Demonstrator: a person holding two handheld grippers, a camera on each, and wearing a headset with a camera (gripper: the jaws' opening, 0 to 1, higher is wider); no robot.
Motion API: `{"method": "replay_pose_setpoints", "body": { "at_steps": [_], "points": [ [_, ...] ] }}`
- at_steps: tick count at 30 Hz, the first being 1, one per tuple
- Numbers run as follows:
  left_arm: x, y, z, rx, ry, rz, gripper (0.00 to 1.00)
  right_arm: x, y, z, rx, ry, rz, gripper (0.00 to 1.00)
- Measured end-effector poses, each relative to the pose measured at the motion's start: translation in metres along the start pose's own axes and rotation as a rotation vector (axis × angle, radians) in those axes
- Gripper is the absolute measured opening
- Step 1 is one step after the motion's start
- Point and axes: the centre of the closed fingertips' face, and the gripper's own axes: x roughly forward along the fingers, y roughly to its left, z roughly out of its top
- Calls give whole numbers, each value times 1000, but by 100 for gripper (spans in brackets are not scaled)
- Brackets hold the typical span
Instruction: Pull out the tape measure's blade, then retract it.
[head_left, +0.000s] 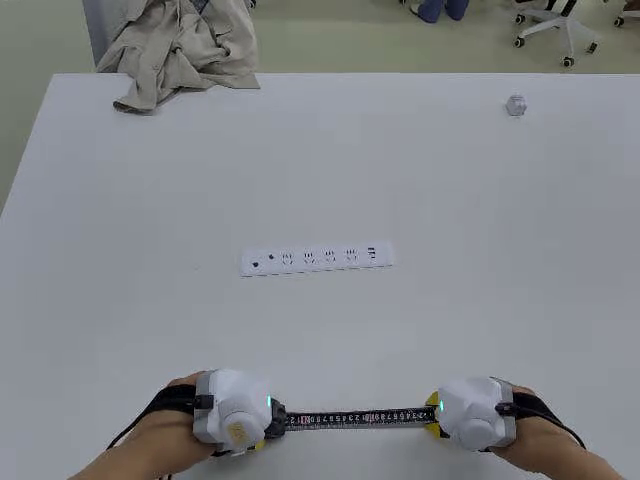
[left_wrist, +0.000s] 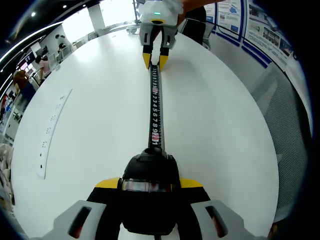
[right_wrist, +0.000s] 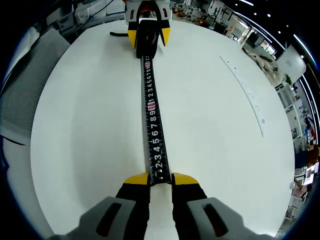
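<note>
A black tape measure case sits between the yellow-tipped jaws of my left gripper, which is shut on it. Its black blade with white numbers runs straight out over the white table to the other gripper. My right gripper is shut on the blade's end; the blade leads back to the case. In the head view the left gripper and right gripper face each other near the table's front edge, with the blade stretched between them.
A white power strip lies mid-table, beyond the grippers. A beige garment is heaped at the far left edge. A small silver object sits at the far right. An office chair stands past the table.
</note>
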Motion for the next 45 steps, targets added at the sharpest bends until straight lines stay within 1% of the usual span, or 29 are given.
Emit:
{"method": "replay_pose_setpoints", "body": {
  "at_steps": [5,7,8,10,11,12,14,16,20,24,27,29,30,32,33,35,37,38,39,40,41,42,43,44,45],
  "points": [
    [1,0,1,-9,-2,0,40,0,0,0,-11,7,-3,16],
    [1,1,1,-7,-2,1,40,0,-1,0,-1,6,-6,17],
    [1,1,1,-9,-1,1,40,0,-1,0,17,4,-12,17],
    [1,1,1,-8,-2,2,40,0,-2,0,18,1,-16,18],
    [0,1,5,-15,-18,1,41,0,-2,-1,31,-1,-21,18],
    [0,1,7,-29,-23,0,41,0,-2,-1,36,-3,-22,18],
    [0,1,9,-19,-24,1,41,0,-2,-1,49,-8,-27,19],
    [0,2,10,-22,-24,2,42,0,-2,-1,73,-12,-29,21],
    [-1,2,11,-28,-27,9,42,0,-2,-1,86,-14,-36,25],
    [-5,3,11,-31,-28,18,43,-2,0,-3,103,-8,-36,27],
    [-11,5,12,-33,-30,35,46,-3,0,-5,134,-11,-48,30],
    [-14,7,12,-43,-38,45,48,-9,-3,-3,155,-21,-72,30],
    [-17,7,12,-53,-42,54,48,-11,-5,-2,182,-34,-87,30],
    [-20,7,12,-59,-48,63,48,-15,-8,-2,196,-44,-111,30],
    [-25,7,13,-65,-53,72,48,-18,-9,0,214,-53,-121,30],
    [-33,6,15,-80,-74,87,48,-24,-10,1,218,-61,-143,29],
    [-45,5,17,-94,-98,120,48,-37,-16,8,226,-84,-202,29],
    [-51,4,20,-116,-120,137,48,-43,-18,12,236,-98,-229,28],
    [-61,2,23,-142,-146,158,48,-52,-21,20,234,-119,-257,28],
    [-69,-2,21,-135,-133,180,49,-64,-23,29,201,-129,-292,28],
    [-74,-6,19,-116,-118,198,49,-71,-23,37,184,-145,-302,28],
    [-78,-11,18,-106,-117,203,49,-75,-20,42,195,-155,-296,30],
    [-82,-16,17,-108,-119,208,49,-79,-19,47,201,-169,-306,30],
    [-88,-21,16,-118,-121,221,49,-87,-22,56,210,-201,-336,31],
    [-93,-23,16,-143,-134,237,49,-89,-21,60,228,-209,-337,32]
  ]
}}
